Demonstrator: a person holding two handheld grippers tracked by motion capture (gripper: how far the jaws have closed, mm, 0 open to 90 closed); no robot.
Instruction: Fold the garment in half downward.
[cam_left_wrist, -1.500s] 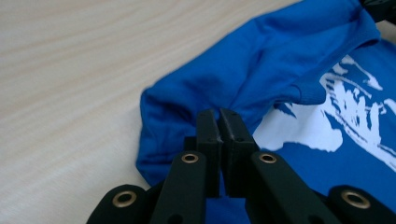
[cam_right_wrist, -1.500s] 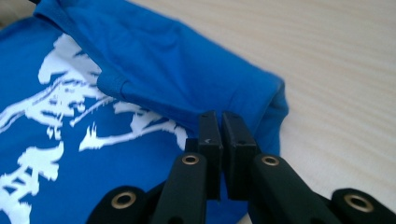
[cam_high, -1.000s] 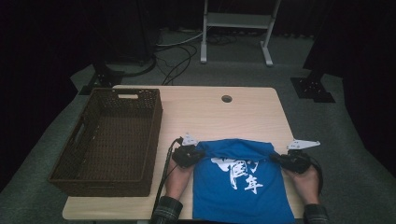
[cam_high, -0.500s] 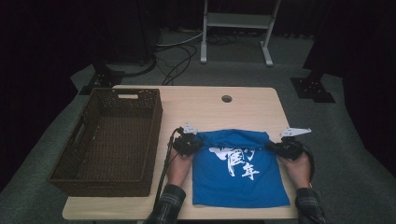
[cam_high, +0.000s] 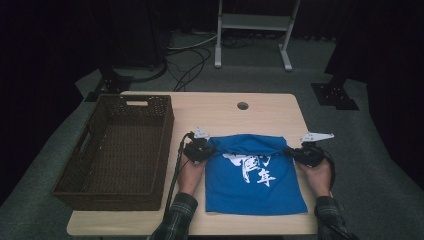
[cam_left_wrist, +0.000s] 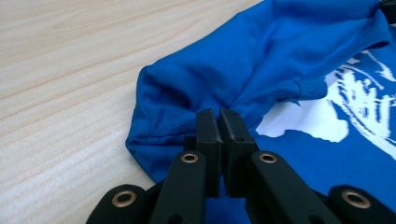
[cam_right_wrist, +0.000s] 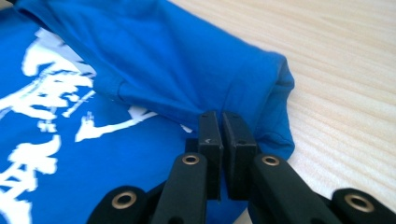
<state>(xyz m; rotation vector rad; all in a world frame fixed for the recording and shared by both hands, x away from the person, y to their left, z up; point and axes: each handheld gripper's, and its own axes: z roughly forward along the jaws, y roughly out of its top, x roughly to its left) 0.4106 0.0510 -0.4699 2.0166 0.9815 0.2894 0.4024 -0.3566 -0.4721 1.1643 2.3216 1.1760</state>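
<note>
Since a second ago: your two hands have carried the far edge of the blue shirt (cam_high: 255, 180) toward you; that edge now lies folded back over the printed front; the bare table (cam_high: 220, 112) beyond it has widened
Hidden or unclear: your forearms are cut off at the bottom of the high view; in that view the jaw tips are too small and dark to read against the cloth; the white print is partly covered by the folded band, so its upper strokes are lost; both gripper views crop the shirt, and its near hem is out of their frame
Left gripper (cam_left_wrist: 219, 116): you have its jaws clenched on a pinch of blue cloth at the shirt's left folded corner; the fabric bunches just ahead of the tips
Right gripper (cam_right_wrist: 220, 119): jaws likewise clamped on the cloth at the right folded corner; the fold rounds off just beyond them, with bare wood past it
Shirt and jaws: the shirt lies flat on the near middle of the table, stretched between your two grippers, one at each end of the fold
Wicker basket (cam_high: 117, 145): sits to the left of your left hand (cam_high: 192, 172), apart from the shirt
</note>
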